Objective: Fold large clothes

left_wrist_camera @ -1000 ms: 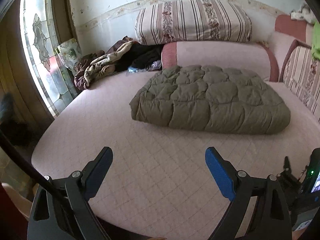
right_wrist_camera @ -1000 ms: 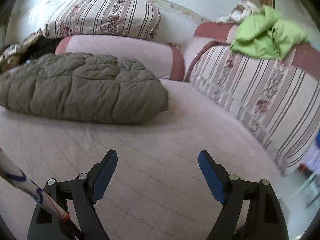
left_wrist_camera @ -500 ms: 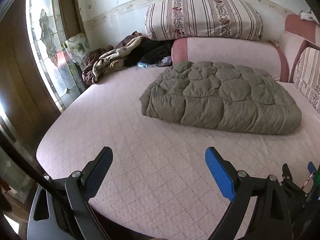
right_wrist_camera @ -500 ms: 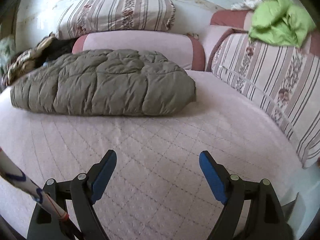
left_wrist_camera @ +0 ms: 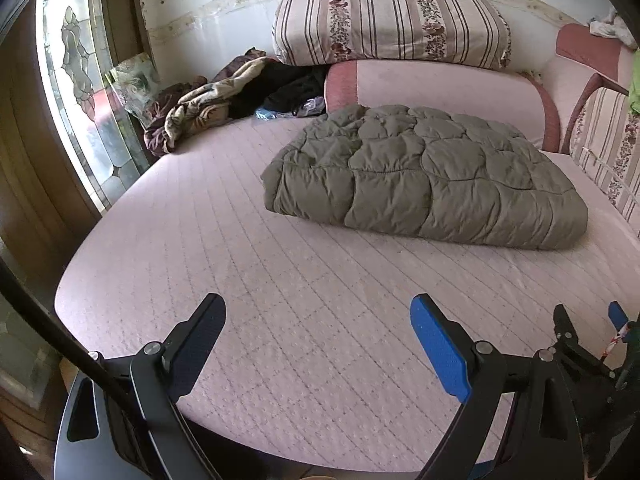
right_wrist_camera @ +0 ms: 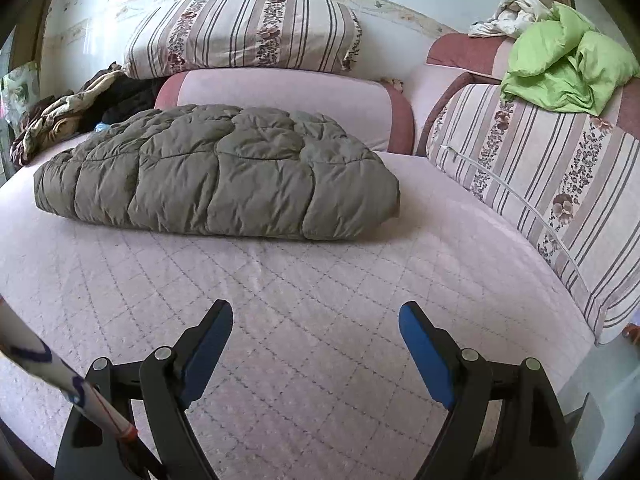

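One folded quilted jacket (left_wrist_camera: pixel 424 176), two striped cushions (right_wrist_camera: pixel 244 36), two grippers (right_wrist_camera: pixel 316 320).

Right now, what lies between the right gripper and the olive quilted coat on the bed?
Nothing but bare pink bedspread separates the right gripper, jaws open, from the folded olive coat. The right wrist view shows it clearly.

A pink quilted bed (left_wrist_camera: pixel 280 288) carries a folded olive puffy coat (left_wrist_camera: pixel 424 176) and heaped clothes (left_wrist_camera: pixel 208 104).

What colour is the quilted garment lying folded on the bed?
Olive green quilted garment; shows best in the right wrist view.
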Action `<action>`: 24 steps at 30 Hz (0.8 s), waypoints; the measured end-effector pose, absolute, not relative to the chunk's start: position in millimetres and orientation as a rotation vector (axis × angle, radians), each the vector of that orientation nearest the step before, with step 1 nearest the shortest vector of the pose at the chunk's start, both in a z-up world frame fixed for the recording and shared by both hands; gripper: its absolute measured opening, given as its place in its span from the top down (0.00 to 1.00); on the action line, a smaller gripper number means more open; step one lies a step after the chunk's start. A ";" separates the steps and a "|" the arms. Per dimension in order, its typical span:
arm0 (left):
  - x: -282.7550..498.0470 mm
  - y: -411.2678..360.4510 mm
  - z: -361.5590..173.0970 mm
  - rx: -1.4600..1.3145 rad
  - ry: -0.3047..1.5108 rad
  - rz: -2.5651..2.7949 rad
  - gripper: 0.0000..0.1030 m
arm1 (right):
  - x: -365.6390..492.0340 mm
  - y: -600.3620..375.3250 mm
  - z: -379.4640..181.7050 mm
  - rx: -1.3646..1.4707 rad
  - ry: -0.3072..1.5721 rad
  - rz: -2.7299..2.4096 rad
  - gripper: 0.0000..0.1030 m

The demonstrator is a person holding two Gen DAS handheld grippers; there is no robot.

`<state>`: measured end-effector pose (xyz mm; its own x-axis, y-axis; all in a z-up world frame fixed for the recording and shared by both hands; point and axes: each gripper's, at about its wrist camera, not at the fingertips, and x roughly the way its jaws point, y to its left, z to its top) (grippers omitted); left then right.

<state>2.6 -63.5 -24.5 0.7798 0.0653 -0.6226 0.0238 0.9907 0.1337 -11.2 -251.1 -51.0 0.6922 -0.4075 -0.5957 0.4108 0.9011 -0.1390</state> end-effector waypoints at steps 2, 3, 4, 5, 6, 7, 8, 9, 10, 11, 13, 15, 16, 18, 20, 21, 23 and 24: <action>3.9 -64.0 -26.6 0.133 0.684 0.019 0.10 | -11.0 -248.0 -51.9 -0.001 0.667 -0.454 0.14; 4.3 -64.0 -27.6 0.131 0.687 0.016 0.10 | -11.0 -246.6 -52.1 -0.002 0.668 -0.453 0.14; 5.0 -64.0 -28.9 0.129 0.693 0.010 0.10 | -11.0 -245.5 -52.2 -0.002 0.668 -0.452 0.14; 5.5 -64.3 -30.0 0.128 0.698 0.006 0.10 | -11.0 -244.8 -52.3 -0.002 0.670 -0.451 0.14; 5.9 -64.7 -31.1 0.126 0.702 0.002 0.10 | -11.0 -244.2 -52.4 -0.001 0.672 -0.452 0.14; 6.1 -64.7 -31.5 0.126 0.703 -0.001 0.10 | -10.9 -244.1 -52.6 0.002 0.675 -0.451 0.14; 6.4 -65.1 -32.2 0.126 0.706 -0.005 0.10 | -11.1 -243.7 -52.8 0.005 0.677 -0.453 0.14; 6.6 -65.7 -33.0 0.125 0.707 -0.010 0.10 | -11.0 -244.0 -53.1 0.006 0.680 -0.454 0.14; 6.4 -66.1 -33.5 0.124 0.708 -0.012 0.10 | -10.8 -244.1 -53.8 0.006 0.683 -0.455 0.14; 6.8 -66.7 -34.4 0.123 0.712 -0.015 0.10 | -10.8 -244.3 -54.2 0.006 0.685 -0.457 0.14; 7.3 -67.1 -35.9 0.119 0.719 -0.027 0.10 | -10.5 -244.1 -55.7 0.006 0.690 -0.461 0.14; 8.3 -67.9 -38.2 0.122 0.725 -0.029 0.10 | -10.2 -245.6 -56.5 0.010 0.694 -0.460 0.14; 8.7 -67.9 -39.1 0.123 0.727 -0.030 0.10 | -10.0 -246.5 -56.7 0.012 0.695 -0.459 0.14; 11.6 -67.7 -41.6 0.120 0.739 -0.035 0.10 | -9.8 -248.4 -56.6 0.013 0.695 -0.462 0.14; 15.0 -66.5 -44.0 0.112 0.753 -0.045 0.10 | -8.3 -251.0 -56.8 0.013 0.697 -0.464 0.14; 18.0 -65.4 -45.9 0.106 0.764 -0.054 0.10 | -7.1 -252.8 -56.9 0.012 0.700 -0.467 0.14; 24.0 -63.4 -50.1 0.106 0.783 -0.059 0.10 | -4.3 -257.4 -55.5 0.016 0.702 -0.469 0.14; 29.3 -61.4 -53.5 0.110 0.801 -0.062 0.10 | -2.2 -260.9 -53.8 0.020 0.702 -0.471 0.14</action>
<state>29.3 -61.4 -53.5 0.6944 -0.0141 -0.7195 0.0974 0.9924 0.0746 -2.2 -260.9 -53.8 0.6636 -0.4098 -0.6258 0.4233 0.8955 -0.1375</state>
